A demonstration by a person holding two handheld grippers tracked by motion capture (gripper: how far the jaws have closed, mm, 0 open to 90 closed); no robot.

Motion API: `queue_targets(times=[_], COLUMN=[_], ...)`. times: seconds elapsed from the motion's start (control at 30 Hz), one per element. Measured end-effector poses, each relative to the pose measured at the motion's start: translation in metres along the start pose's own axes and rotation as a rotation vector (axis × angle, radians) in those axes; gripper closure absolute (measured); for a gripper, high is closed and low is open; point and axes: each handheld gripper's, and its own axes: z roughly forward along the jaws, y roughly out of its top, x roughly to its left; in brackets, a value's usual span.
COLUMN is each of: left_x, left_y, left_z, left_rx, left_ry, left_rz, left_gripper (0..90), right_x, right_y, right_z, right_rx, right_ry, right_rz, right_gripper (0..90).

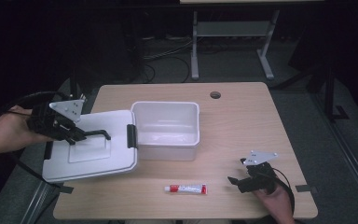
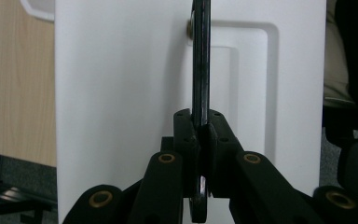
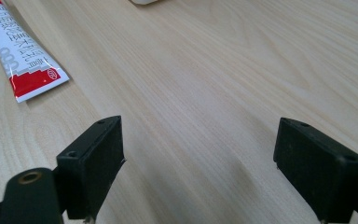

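A white box (image 1: 166, 129) stands open on the middle of the table, nothing visible inside. Its white lid (image 1: 91, 145) lies flat to the left of it, over the table's left edge. My left gripper (image 1: 77, 134) is shut on the lid's black handle (image 1: 97, 134); in the left gripper view the handle (image 2: 200, 70) runs up between the closed jaws (image 2: 201, 140). A red and white tube (image 1: 185, 188) lies near the front edge. My right gripper (image 1: 237, 181) rests on the table to the right of the tube (image 3: 21, 60), open, with bare wood between its fingers (image 3: 198, 158).
A round cable hole (image 1: 215, 95) sits at the table's (image 1: 251, 130) back. Black latches (image 1: 131, 136) line the lid's edges. Another desk's legs (image 1: 195, 44) and cables stand on the floor behind. A black chair (image 2: 354, 158) is beyond the lid's far side.
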Motion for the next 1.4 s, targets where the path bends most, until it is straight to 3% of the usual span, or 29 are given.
queue_targets(times=[0.57, 0.73, 0.83, 1.17, 1.4], left_x=[-0.014, -0.017, -0.017, -0.018, -0.017], left_y=[-0.053, -0.063, -0.065, -0.071, -0.073], left_z=[0.02, 0.047, 0.056, 0.107, 0.123], left_rx=[0.021, 0.05, 0.052, 0.061, 0.069], left_ry=[-0.022, -0.059, -0.066, -0.126, -0.144], left_rz=[-0.079, -0.096, -0.098, -0.11, -0.118], left_gripper=[84.5, 84.5, 84.5, 84.5, 84.5], right_x=[0.0, 0.0, 0.0, 0.0, 0.001], right_y=[0.0, 0.0, 0.0, 0.0, 0.0], right_z=[0.001, 0.0, 0.0, 0.0, 0.001], right_rx=[0.001, 0.0, -0.002, -0.002, 0.002], right_ry=[-0.011, -0.012, -0.012, -0.01, -0.009], right_rz=[0.007, 0.003, 0.003, 0.003, 0.0], right_gripper=[15.4, 15.4, 15.4, 15.3, 15.4])
